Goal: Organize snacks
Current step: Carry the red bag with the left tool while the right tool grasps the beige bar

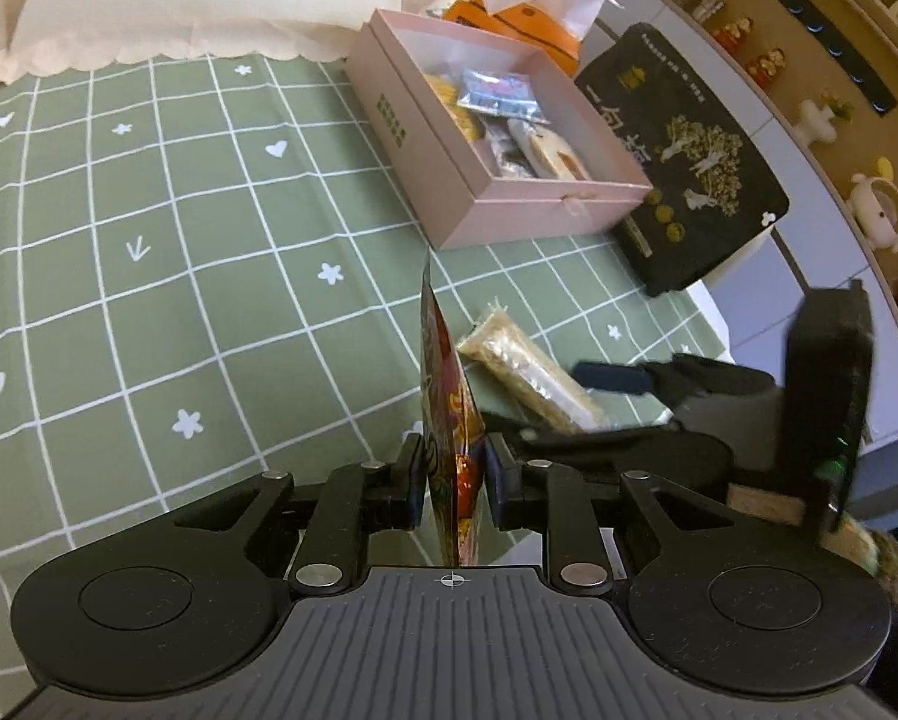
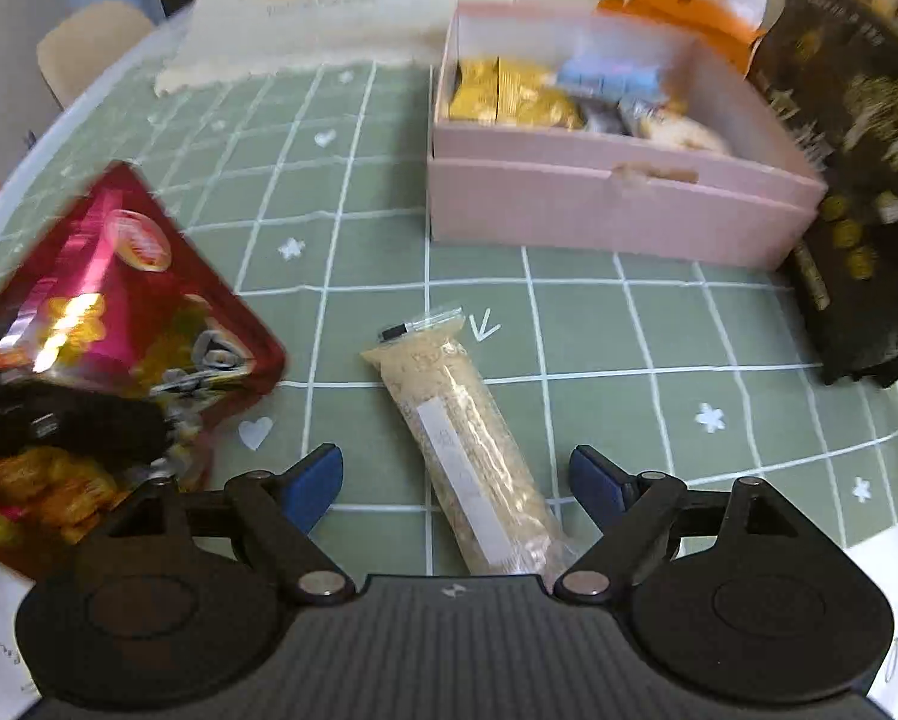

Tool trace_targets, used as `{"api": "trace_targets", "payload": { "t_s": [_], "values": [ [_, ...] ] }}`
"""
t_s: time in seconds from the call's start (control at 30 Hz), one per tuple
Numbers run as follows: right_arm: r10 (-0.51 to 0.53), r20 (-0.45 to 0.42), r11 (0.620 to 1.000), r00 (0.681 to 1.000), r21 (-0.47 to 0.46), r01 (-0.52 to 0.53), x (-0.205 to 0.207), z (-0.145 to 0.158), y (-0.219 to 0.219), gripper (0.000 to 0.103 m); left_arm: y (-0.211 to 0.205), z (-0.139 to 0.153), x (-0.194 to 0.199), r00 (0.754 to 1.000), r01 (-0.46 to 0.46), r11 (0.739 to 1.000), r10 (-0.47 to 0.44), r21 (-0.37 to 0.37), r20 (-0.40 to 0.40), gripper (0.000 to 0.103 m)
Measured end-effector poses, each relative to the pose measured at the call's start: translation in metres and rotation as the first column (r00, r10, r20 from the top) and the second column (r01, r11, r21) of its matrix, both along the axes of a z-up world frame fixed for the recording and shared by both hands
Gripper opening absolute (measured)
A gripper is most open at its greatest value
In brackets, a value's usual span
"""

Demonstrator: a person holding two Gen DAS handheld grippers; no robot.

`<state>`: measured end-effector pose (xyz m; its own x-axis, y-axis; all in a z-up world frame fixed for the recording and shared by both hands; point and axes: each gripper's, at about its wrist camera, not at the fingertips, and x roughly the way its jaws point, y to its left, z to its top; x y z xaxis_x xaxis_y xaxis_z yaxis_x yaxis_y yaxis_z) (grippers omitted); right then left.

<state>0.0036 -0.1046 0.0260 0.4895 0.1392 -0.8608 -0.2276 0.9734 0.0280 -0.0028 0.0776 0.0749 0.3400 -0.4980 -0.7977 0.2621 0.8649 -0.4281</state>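
My left gripper (image 1: 454, 480) is shut on a red foil snack bag (image 1: 449, 420), held edge-on above the green checked tablecloth; the bag also shows at the left of the right wrist view (image 2: 119, 324). My right gripper (image 2: 452, 483) is open, its blue pads either side of a clear-wrapped beige snack bar (image 2: 467, 450) lying on the cloth; the bar also shows in the left wrist view (image 1: 527, 372). An open pink box (image 2: 617, 210) holding several wrapped snacks stands beyond, also in the left wrist view (image 1: 509, 204).
A black decorated box lid (image 1: 689, 156) leans by the pink box's right side, at the table edge. An orange package with white paper (image 1: 527, 18) sits behind the box. A cream cloth bag (image 1: 197, 0) lies at the far side. Shelves stand beyond the table's right edge.
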Motion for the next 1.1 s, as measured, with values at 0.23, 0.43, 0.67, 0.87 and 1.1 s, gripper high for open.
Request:
{"api": "trace_targets", "payload": {
  "t_s": [0.23, 0.43, 0.67, 0.87, 1.1],
  "values": [
    [0.080, -0.012, 0.997, 0.997, -0.018, -0.080, 0.002, 0.009, 0.001, 0.033, -0.002, 0.005, -0.006, 1.000, -0.018, 1.000, 0.018, 0.011, 0.002, 0.024],
    [0.086, -0.004, 0.996, 0.996, 0.014, -0.086, -0.011, 0.028, -0.017, 0.029, -0.013, 0.004, -0.008, 1.000, 0.005, 1.000, -0.005, 0.025, -0.003, 0.024],
    [-0.018, 0.082, 0.994, 0.996, 0.106, 0.009, -0.020, 0.072, -0.059, 0.028, -0.038, 0.007, -0.006, 0.998, 0.066, 0.997, -0.066, 0.051, 0.009, 0.024],
    [-0.080, 0.164, 0.988, 0.983, 0.147, 0.056, -0.024, 0.102, -0.085, 0.028, -0.058, 0.024, 0.010, 0.994, 0.102, 0.995, -0.103, 0.014, 0.042, 0.024],
    [-0.130, 0.188, 0.979, 0.974, 0.182, 0.096, -0.027, 0.104, -0.100, 0.028, -0.068, 0.083, 0.081, 0.977, 0.015, 0.990, 0.016, -0.140, 0.212, 0.024]
  ]
}}
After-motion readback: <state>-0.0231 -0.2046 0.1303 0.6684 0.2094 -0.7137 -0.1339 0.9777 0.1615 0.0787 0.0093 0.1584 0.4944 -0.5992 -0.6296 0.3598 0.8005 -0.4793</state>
